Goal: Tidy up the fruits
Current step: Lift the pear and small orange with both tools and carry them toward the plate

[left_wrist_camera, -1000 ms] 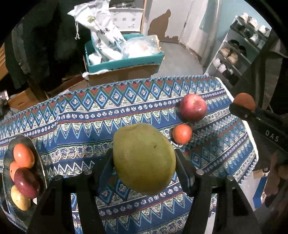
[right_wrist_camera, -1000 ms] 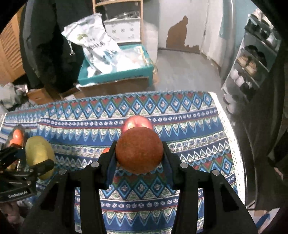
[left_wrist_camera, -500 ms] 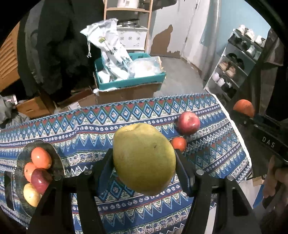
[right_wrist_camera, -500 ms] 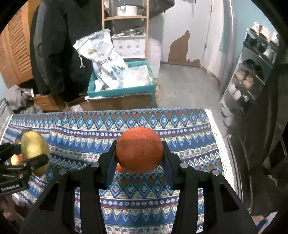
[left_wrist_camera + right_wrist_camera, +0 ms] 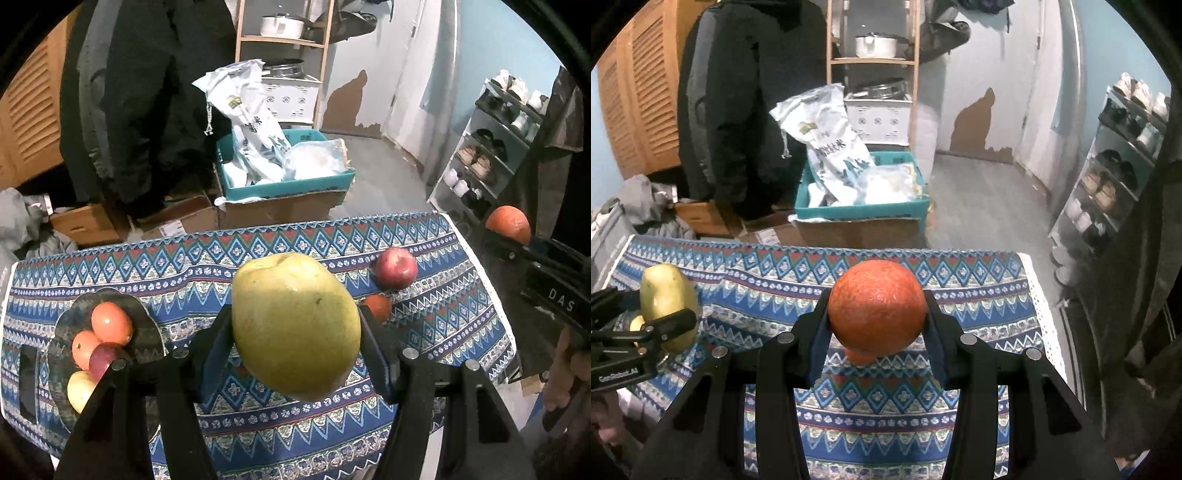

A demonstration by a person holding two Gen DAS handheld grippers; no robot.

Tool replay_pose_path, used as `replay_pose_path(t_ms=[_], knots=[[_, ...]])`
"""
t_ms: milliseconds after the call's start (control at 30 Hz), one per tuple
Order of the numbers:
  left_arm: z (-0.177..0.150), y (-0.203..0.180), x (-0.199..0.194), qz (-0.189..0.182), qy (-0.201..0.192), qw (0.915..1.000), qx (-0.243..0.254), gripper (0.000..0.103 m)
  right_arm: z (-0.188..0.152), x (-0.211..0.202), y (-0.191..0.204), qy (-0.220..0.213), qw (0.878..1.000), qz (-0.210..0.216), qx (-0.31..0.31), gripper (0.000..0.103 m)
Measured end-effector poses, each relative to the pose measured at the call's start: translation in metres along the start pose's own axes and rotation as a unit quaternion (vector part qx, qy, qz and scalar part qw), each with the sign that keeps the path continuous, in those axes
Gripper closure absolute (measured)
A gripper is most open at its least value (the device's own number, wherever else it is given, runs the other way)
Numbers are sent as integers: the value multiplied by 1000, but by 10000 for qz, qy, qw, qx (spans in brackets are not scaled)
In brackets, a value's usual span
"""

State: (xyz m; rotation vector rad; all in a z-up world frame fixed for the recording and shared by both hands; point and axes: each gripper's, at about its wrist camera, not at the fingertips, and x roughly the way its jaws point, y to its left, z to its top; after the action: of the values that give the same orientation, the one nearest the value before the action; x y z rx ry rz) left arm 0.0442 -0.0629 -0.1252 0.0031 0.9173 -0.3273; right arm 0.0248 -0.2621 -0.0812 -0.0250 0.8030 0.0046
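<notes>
My left gripper (image 5: 295,332) is shut on a large yellow-green pear (image 5: 295,325) and holds it high above the patterned table. My right gripper (image 5: 876,310) is shut on an orange (image 5: 876,304), also held high above the table. Each gripper shows in the other's view, the pear at the left (image 5: 666,306) and the orange at the right (image 5: 508,224). A dark plate (image 5: 147,325) at the table's left holds several fruits. A red apple (image 5: 396,263) and a small orange fruit (image 5: 378,306) lie on the cloth at the right.
The table is covered with a blue patterned cloth (image 5: 443,314). Behind it stand a teal crate (image 5: 280,184) on cardboard boxes, a wooden shelf (image 5: 280,37) and a shoe rack (image 5: 495,147) at the right. A dark phone-like object (image 5: 27,384) lies at the cloth's left edge.
Both grippers have risen and drawn back from the table with their fruits still held. More of the room and the whole plate have come into view.
</notes>
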Motion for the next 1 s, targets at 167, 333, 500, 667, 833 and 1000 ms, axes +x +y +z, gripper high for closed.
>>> replay_pose_path(t_ms=[167,333,500,667,833,1000], knots=[[-1,10,-9,41,-76,9999,-89,37,4,0,13,-27,9999,116,-71,59],[-2,24,-17,119,-136,9996,-214,37,5,4,29,-1,9996,207,-187,59],[-5,39,-21,214,-128,9991,-332,37,5,14,46,59,9989,358,-305,59],[-12,60,-21,318,-68,9982,-510,37,8,22,66,105,9973,629,-354,59],[-20,85,-19,400,38,9962,-771,37,14,29,91,117,9956,761,-527,59],[-30,106,-18,544,92,9942,-928,37,17,39,116,169,9934,929,-657,59]])
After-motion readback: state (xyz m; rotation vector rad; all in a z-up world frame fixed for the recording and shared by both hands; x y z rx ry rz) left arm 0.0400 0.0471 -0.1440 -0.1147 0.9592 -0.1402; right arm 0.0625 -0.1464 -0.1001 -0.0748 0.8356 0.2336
